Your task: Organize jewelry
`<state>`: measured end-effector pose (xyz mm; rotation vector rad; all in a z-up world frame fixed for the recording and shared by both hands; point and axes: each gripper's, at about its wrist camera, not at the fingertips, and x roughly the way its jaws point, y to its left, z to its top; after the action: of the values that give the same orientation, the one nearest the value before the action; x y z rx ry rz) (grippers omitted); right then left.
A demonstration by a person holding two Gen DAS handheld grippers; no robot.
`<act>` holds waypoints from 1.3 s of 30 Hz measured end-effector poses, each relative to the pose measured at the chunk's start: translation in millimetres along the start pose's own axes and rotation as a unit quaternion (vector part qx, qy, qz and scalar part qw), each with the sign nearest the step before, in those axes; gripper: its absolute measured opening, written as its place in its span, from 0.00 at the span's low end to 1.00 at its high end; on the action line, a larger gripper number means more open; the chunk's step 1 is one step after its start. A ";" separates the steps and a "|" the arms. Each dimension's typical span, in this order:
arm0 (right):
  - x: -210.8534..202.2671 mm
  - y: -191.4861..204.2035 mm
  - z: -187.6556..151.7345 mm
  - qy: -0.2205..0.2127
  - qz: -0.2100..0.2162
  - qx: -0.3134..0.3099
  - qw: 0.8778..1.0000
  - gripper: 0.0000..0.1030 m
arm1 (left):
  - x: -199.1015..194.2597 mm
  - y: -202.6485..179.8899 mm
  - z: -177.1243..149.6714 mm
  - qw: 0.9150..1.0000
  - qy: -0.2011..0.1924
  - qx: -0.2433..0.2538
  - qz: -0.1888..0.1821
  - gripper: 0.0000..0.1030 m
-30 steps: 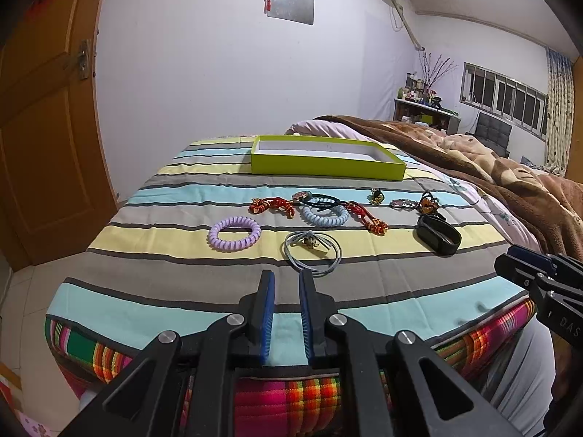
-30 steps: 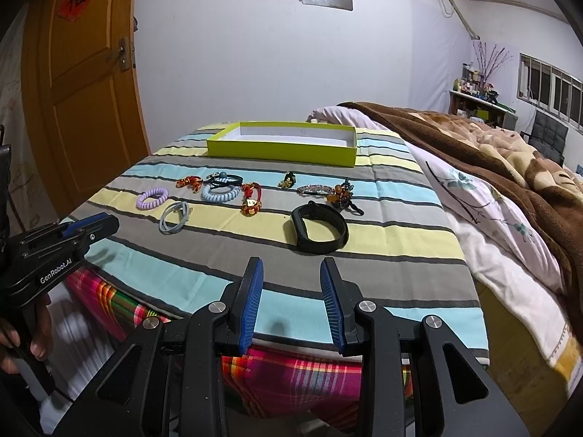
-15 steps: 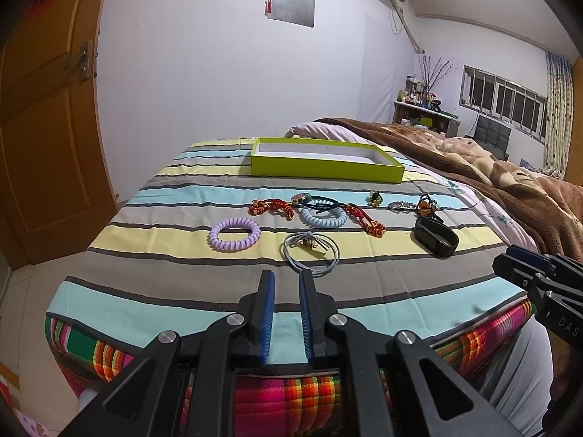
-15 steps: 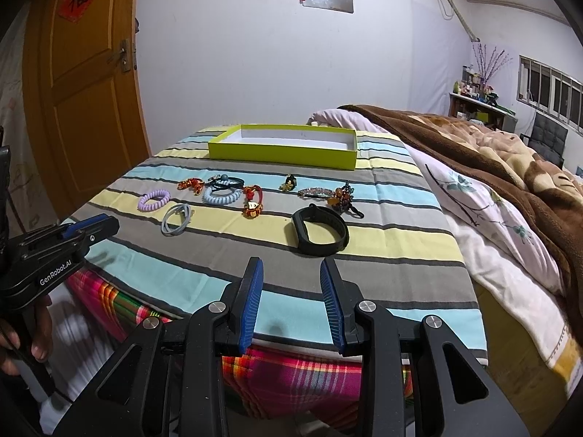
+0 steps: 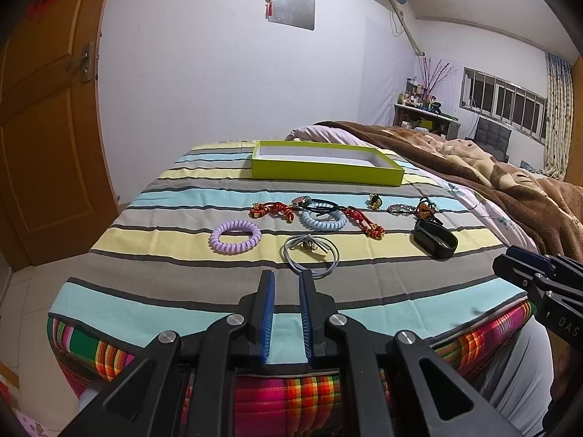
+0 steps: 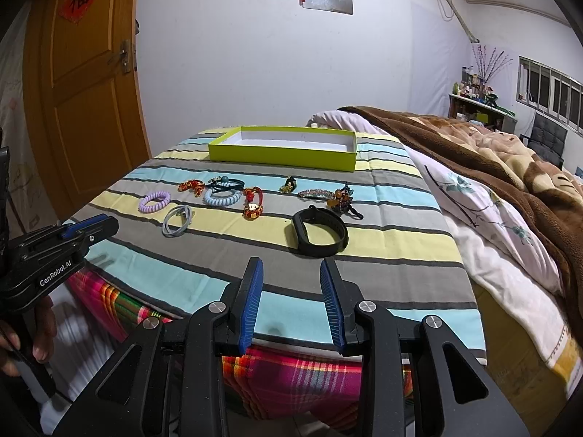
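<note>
Jewelry lies spread on the striped bed cover point(image 5: 175, 273), none of it in the green box point(image 5: 328, 173) at the far side. On the left lies the purple spiral ring point(image 5: 235, 236), and to its right the grey hair tie point(image 5: 310, 255). Behind them are the red knotted cord point(image 5: 271, 210) and the blue spiral ring point(image 5: 324, 219). The black band point(image 6: 320, 231) lies near the right. The left tongs point(image 5: 286, 287) hover at the near edge, a narrow gap between the blue pads, holding nothing. The right tongs point(image 6: 290, 273) are spread wider, just before the black band, also with nothing between them
</note>
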<state>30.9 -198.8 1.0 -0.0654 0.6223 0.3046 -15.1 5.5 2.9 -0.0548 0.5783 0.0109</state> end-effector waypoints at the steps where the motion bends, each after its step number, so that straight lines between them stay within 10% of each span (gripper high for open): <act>1: 0.0 0.2 0.0 0.000 0.000 0.000 1.000 0.33 | 0.0 -0.1 0.0 1.000 0.000 0.000 0.000 0.12; 39: -1.1 -0.8 1.3 -0.001 -0.001 -0.002 1.000 0.33 | 2.8 -0.4 -0.4 1.000 0.003 0.005 0.000 0.12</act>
<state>31.0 -199.7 2.7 -0.0698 0.6192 0.3036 -13.0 5.0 1.1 -0.0450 0.5837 0.0077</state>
